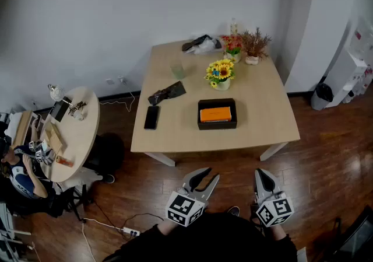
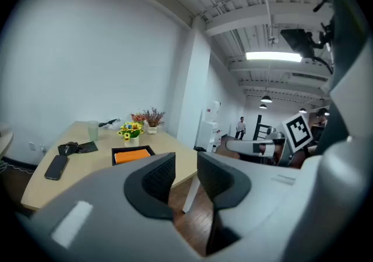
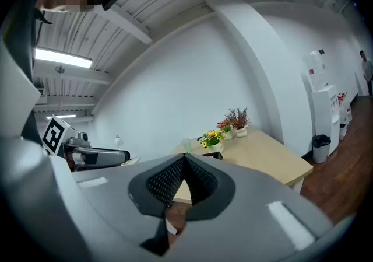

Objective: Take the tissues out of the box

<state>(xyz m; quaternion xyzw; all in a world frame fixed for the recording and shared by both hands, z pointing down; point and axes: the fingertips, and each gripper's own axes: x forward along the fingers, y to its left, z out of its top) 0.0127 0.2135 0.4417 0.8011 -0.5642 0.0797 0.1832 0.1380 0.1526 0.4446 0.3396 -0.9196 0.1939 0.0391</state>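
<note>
**Tongs held back, tissue box untouched**

A person stands short of the wooden table (image 1: 262, 103), both tools low by the body, apparently because the reach has not begun. The left gripper (image 1: 211, 174) shows a narrow gap between its pads, nothing in it; the right gripper (image 1: 261, 174) is clenched on nothing. The black box (image 1: 217, 114) sits mid-table toward the near edge, its orange top possibly the tissue pack.
</note>
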